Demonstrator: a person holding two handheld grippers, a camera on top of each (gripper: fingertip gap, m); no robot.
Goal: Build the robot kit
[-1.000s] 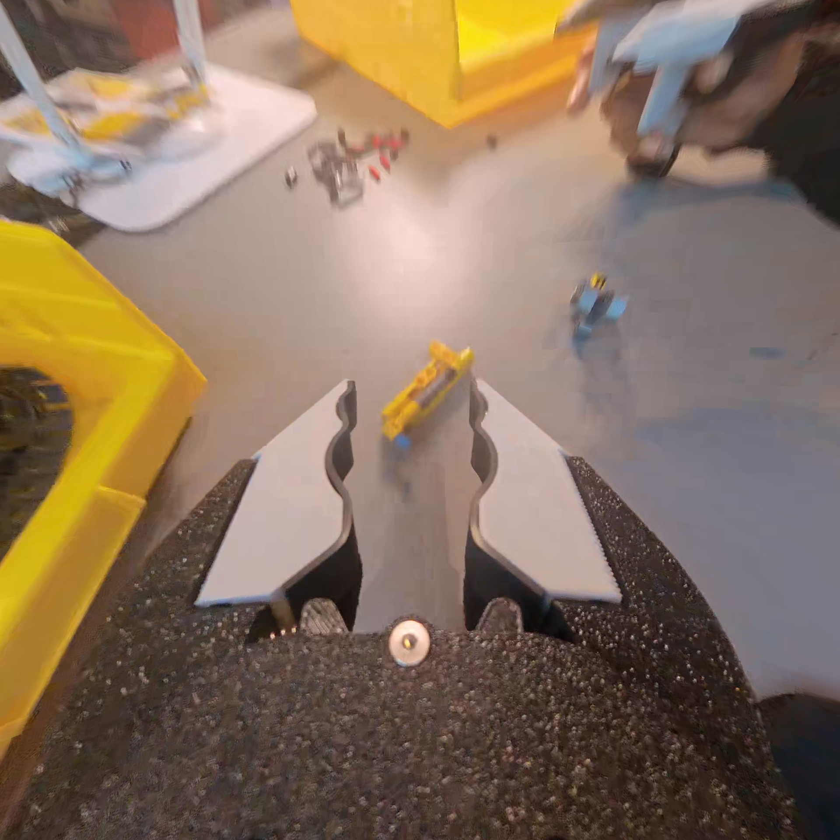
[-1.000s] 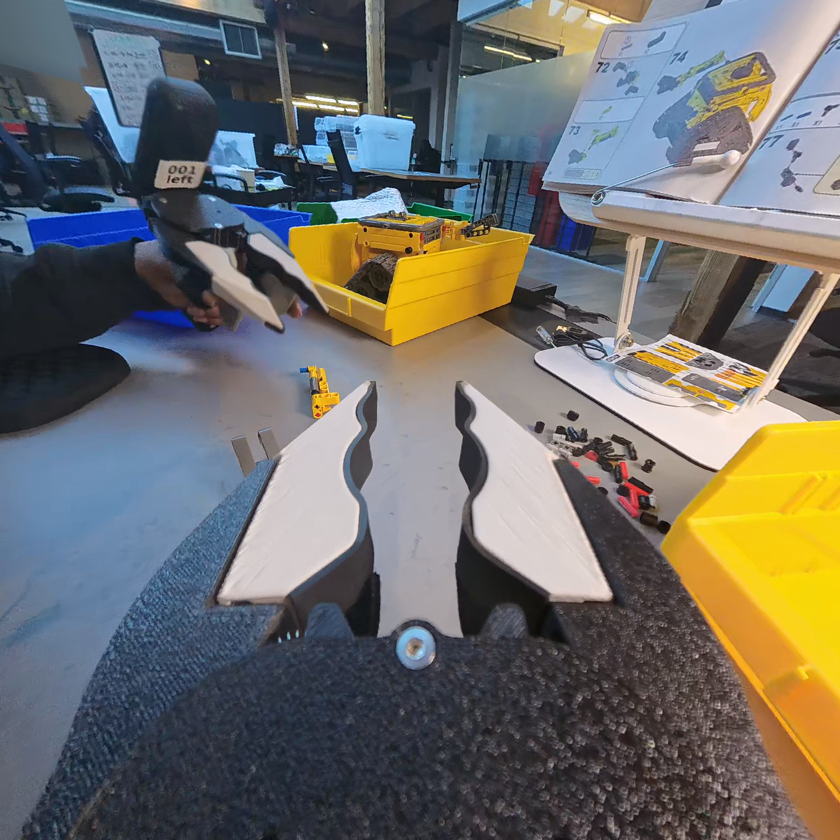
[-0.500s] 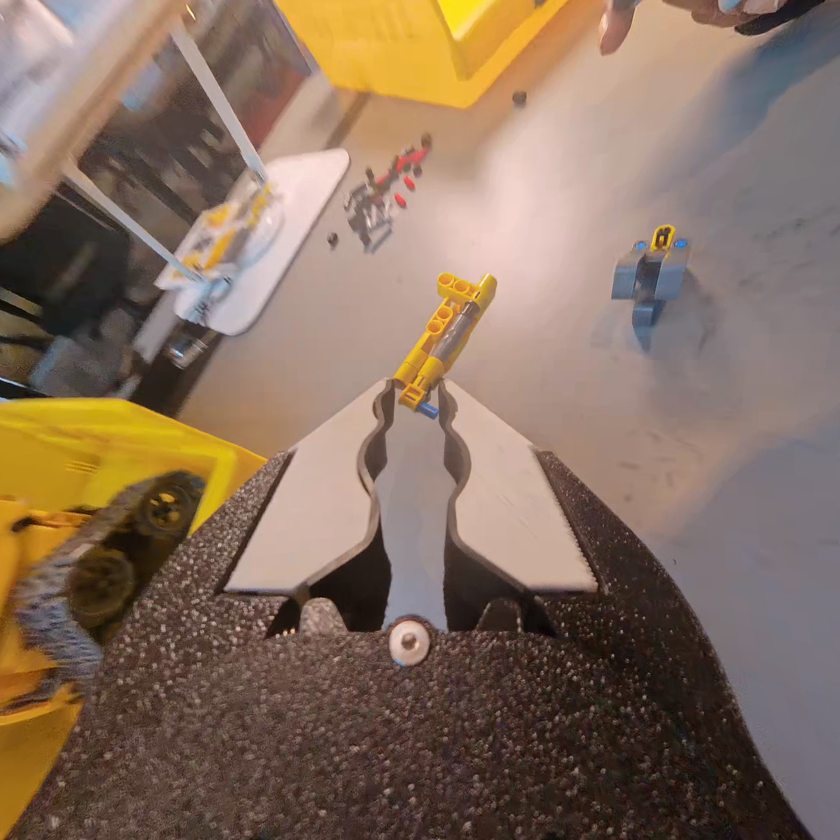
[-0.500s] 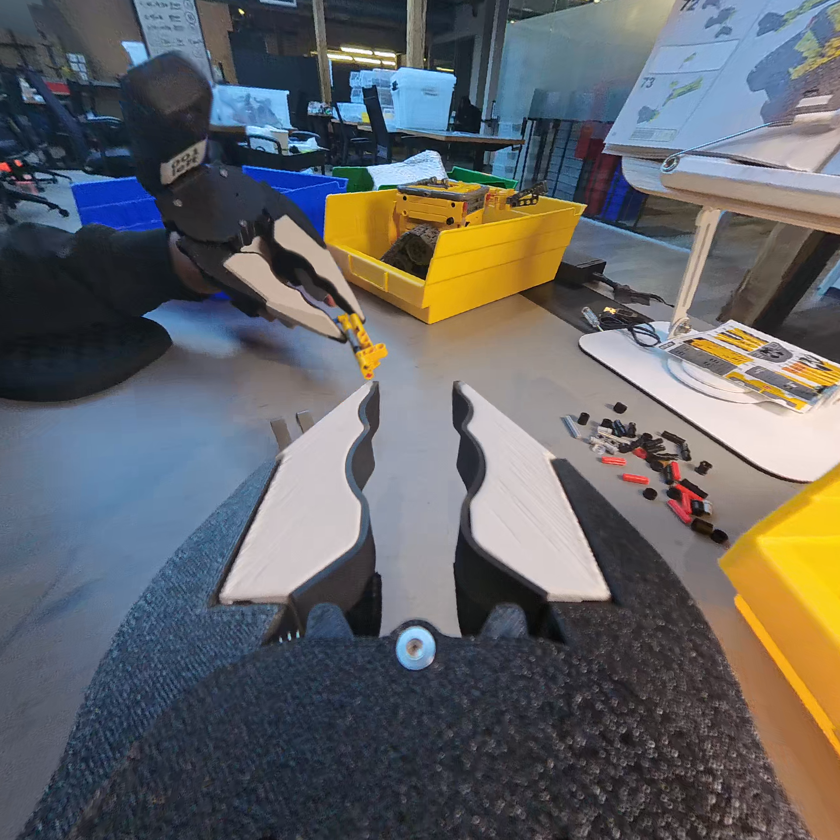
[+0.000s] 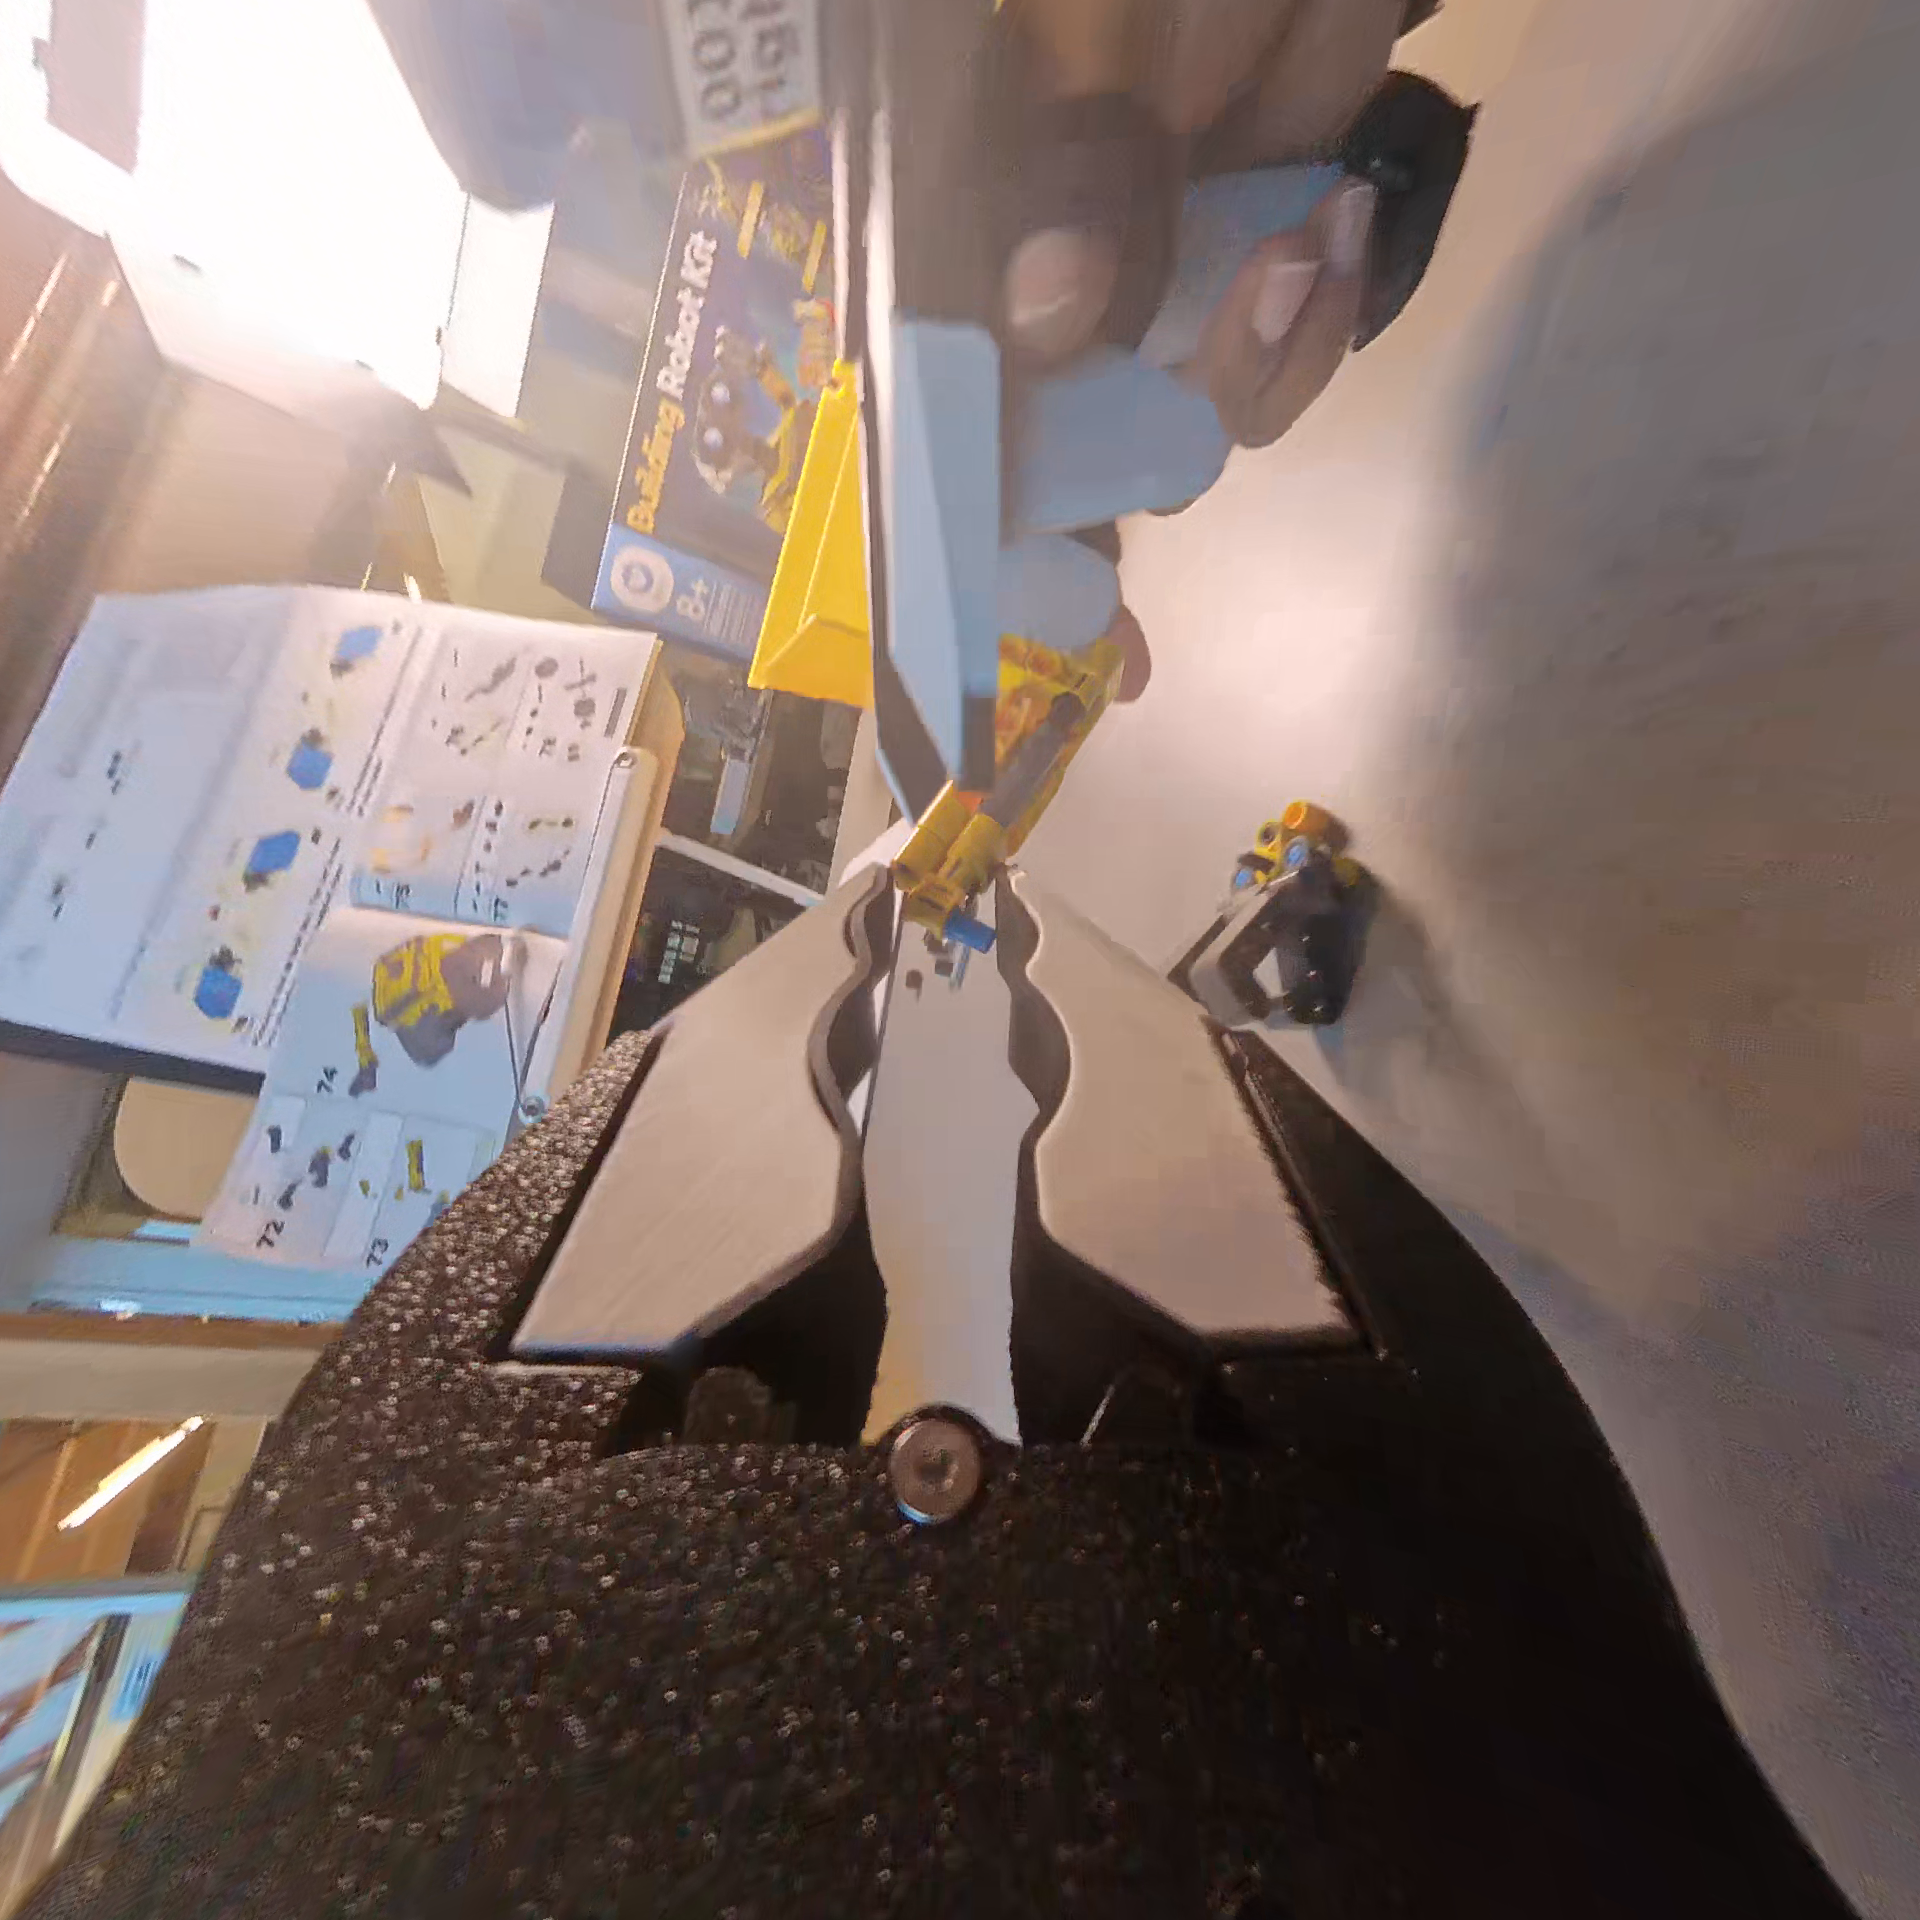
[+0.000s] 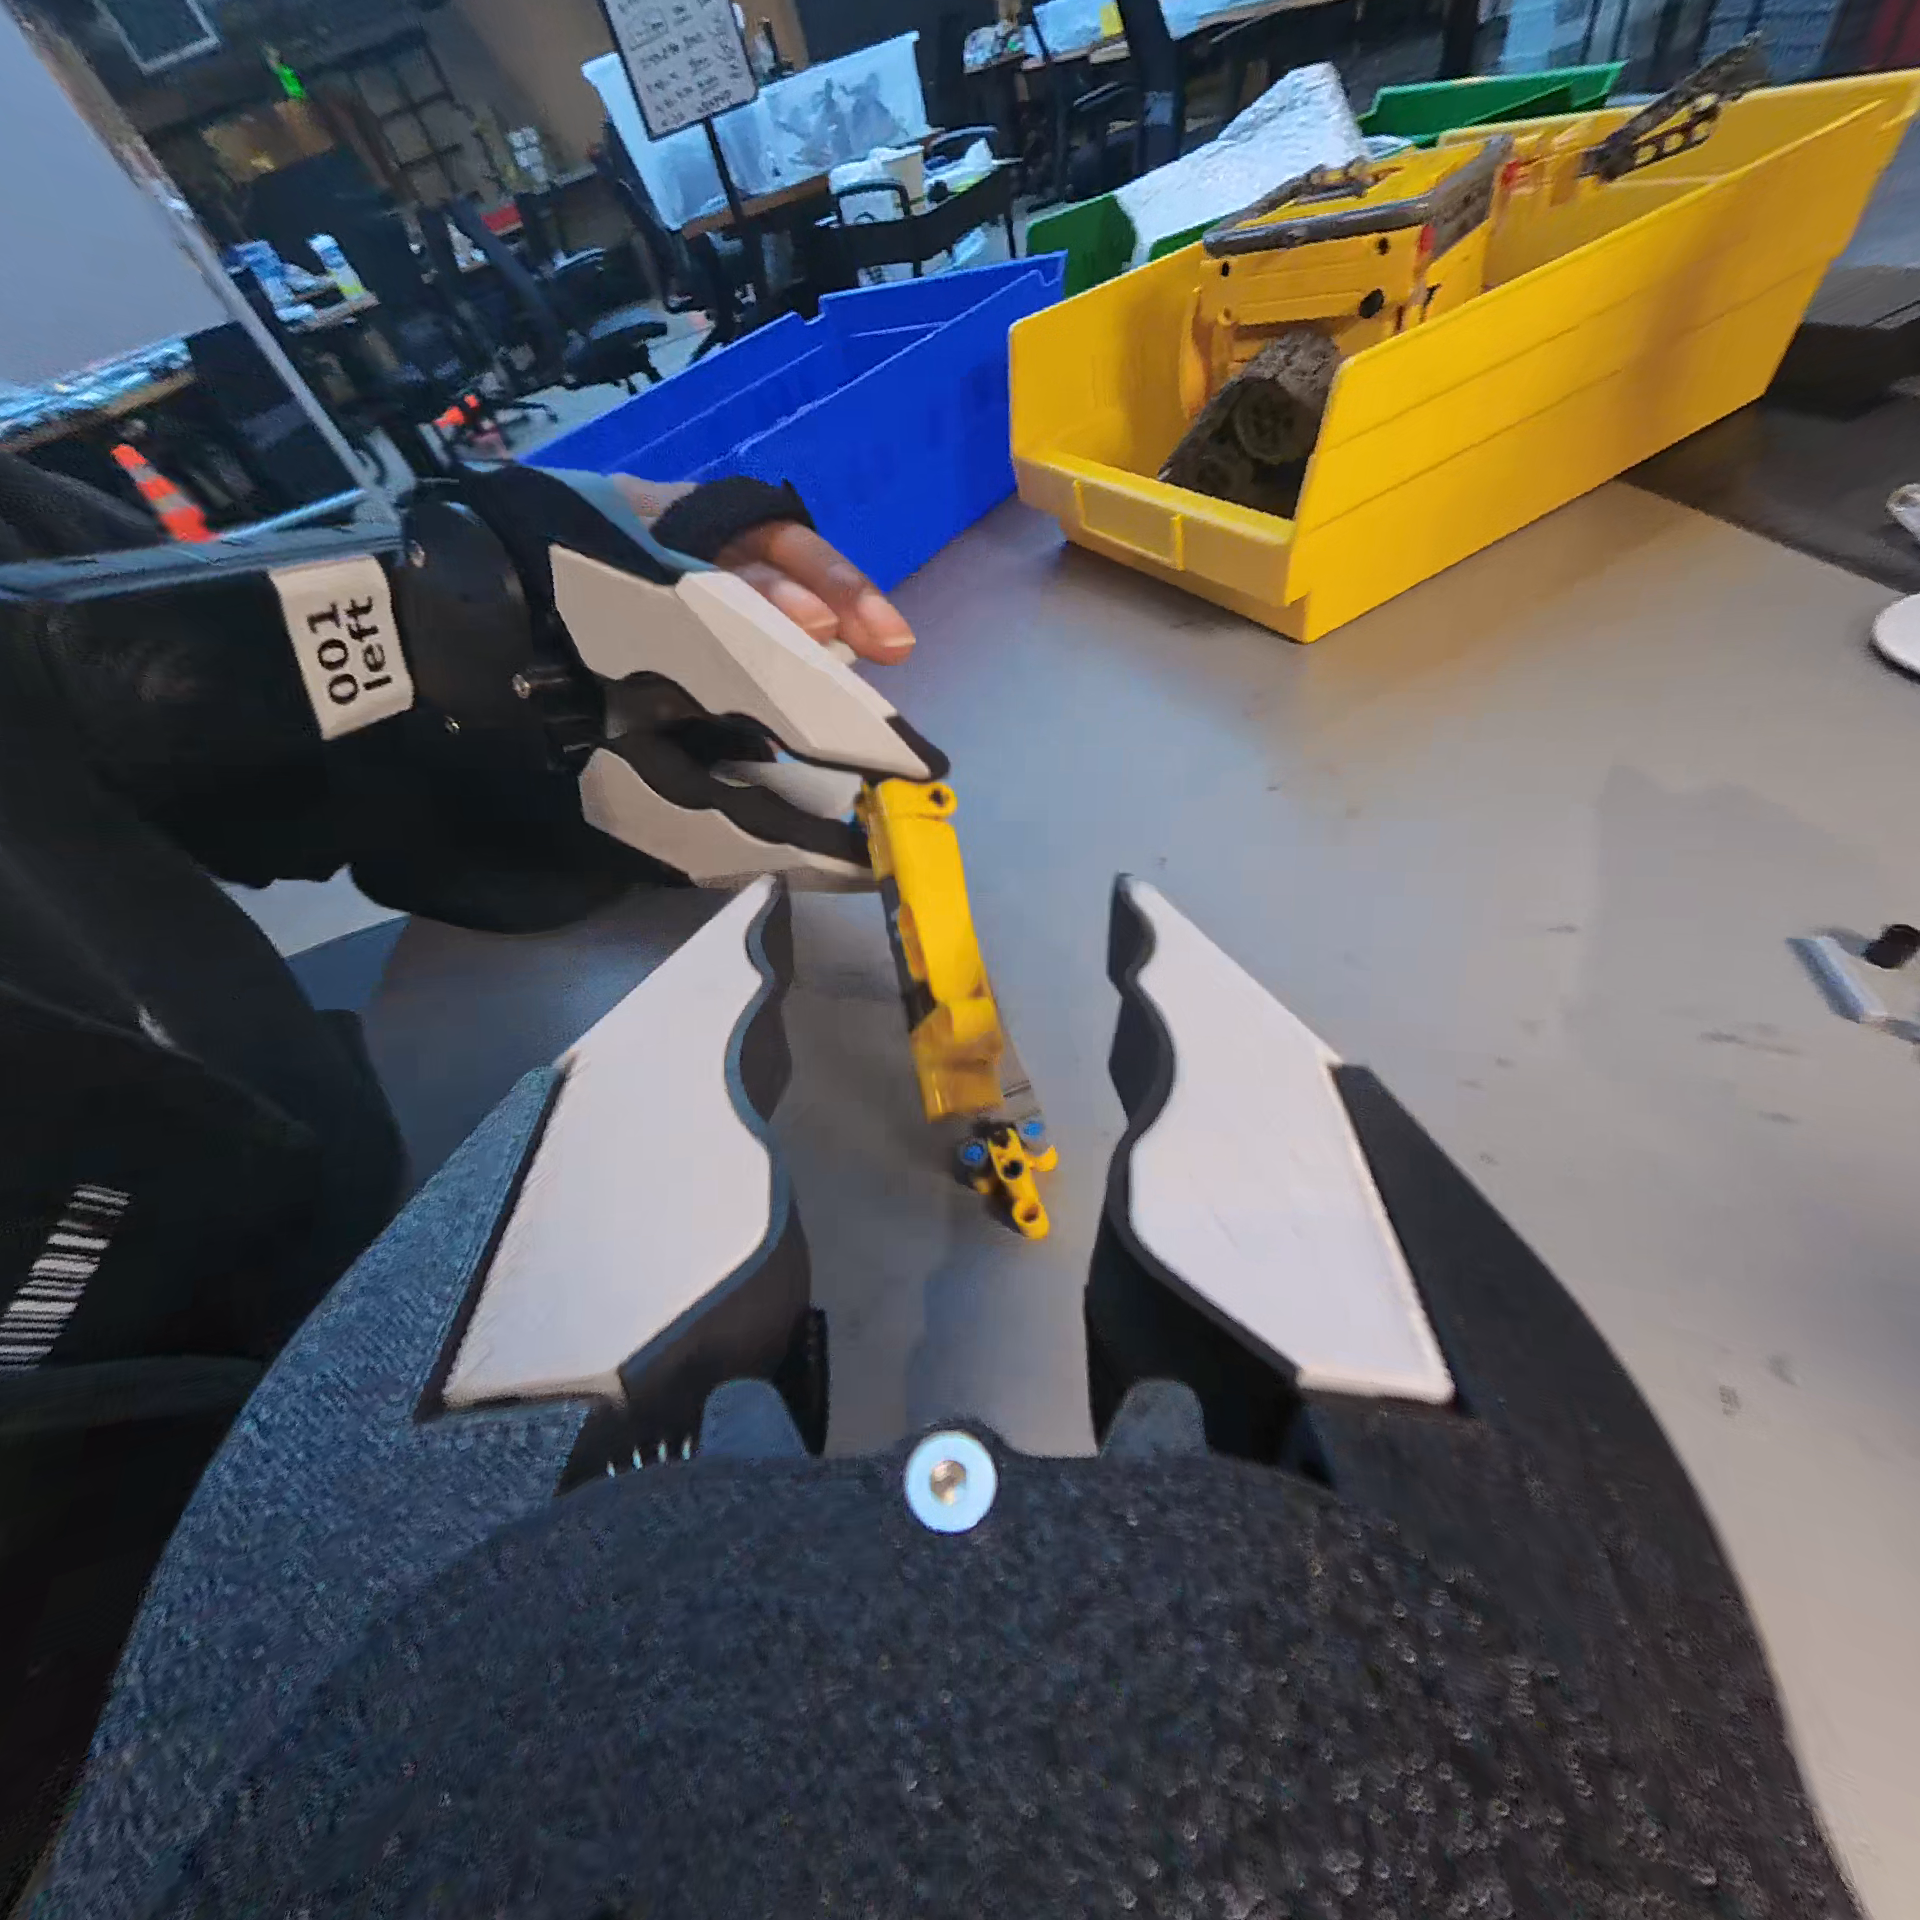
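My left gripper (image 5: pixel 945 891) is shut on one end of a long yellow brick arm (image 5: pixel 1044 727) and holds it above the grey table, rolled on its side. In the right wrist view the left gripper (image 6: pixel 894 816) comes in from the left, and the yellow arm (image 6: pixel 935 966) hangs down between my right gripper's fingers. My right gripper (image 6: pixel 945 904) is open around the arm without touching it. One of its fingers (image 5: pixel 930 582) shows beside the arm in the left wrist view. A small grey and yellow brick assembly (image 5: pixel 1278 935) lies on the table (image 6: pixel 1455 831), below the arm (image 6: pixel 1003 1169).
A yellow bin (image 6: pixel 1507 416) holding a yellow tracked model stands at the back right, with a blue bin (image 6: pixel 831 416) to its left. An instruction booklet on a stand (image 5: pixel 312 831) and a kit box (image 5: pixel 707 416) stand beyond the table. Loose small parts (image 6: pixel 1860 966) lie at the right. Less than 4 cm separates the two grippers' tips.
My left gripper shut on the yellow arm, lifted it off the table, rolled sideways and carried it to the right gripper. The right gripper opened wider and now straddles the arm.
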